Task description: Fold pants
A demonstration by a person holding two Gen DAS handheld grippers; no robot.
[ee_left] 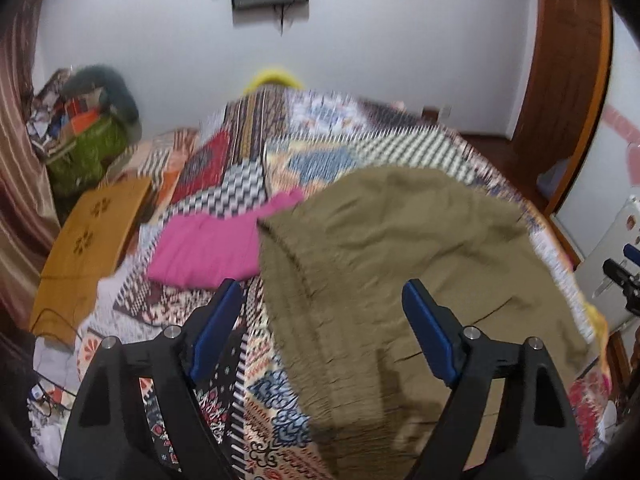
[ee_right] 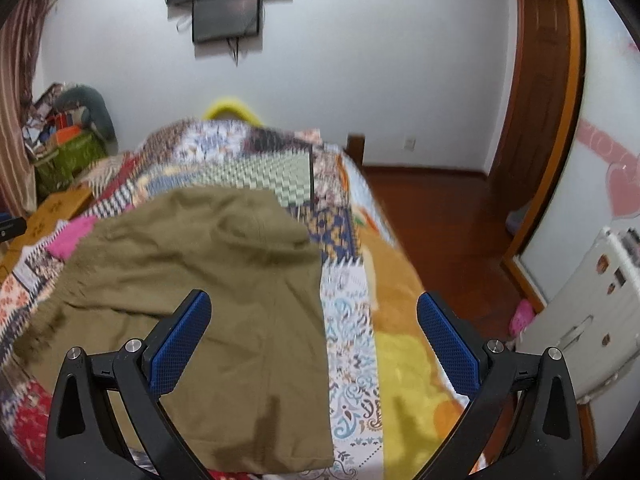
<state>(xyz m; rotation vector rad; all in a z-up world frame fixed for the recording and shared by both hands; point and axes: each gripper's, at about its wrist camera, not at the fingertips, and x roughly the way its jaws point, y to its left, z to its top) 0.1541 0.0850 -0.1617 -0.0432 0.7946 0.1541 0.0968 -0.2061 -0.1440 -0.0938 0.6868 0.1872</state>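
**Both grippers spread and empty above the olive pants**

The jaws of the left gripper stand wide apart with nothing between the blue pads; the cloth seen between them lies below on the bed, not pinched. The right gripper is likewise spread wide and carries nothing. Both point down at a slant toward the bed.

The olive-green cotton pants lie on the patchwork quilt of many colours that covers the bed. They are rumpled: soft ridges and creases run across the cloth, and one gathered, ribbed edge, probably the waistband, runs down the side nearest the left gripper. In the right wrist view the same pants show a straight edge along their right side, near the edge of the bed, while the far end is bunched into a rounded hump. Whether any fold has already been laid cannot be told for certain; the shape is compact but untidy.

A folded bright pink garment lies just beside the pants, touching their far left edge, and may be a finished piece.

As a judgement, the task is at an early stage: the pants are laid out but not smoothed, no neat fold is visible, and grasping the edges, flattening and folding all remain.
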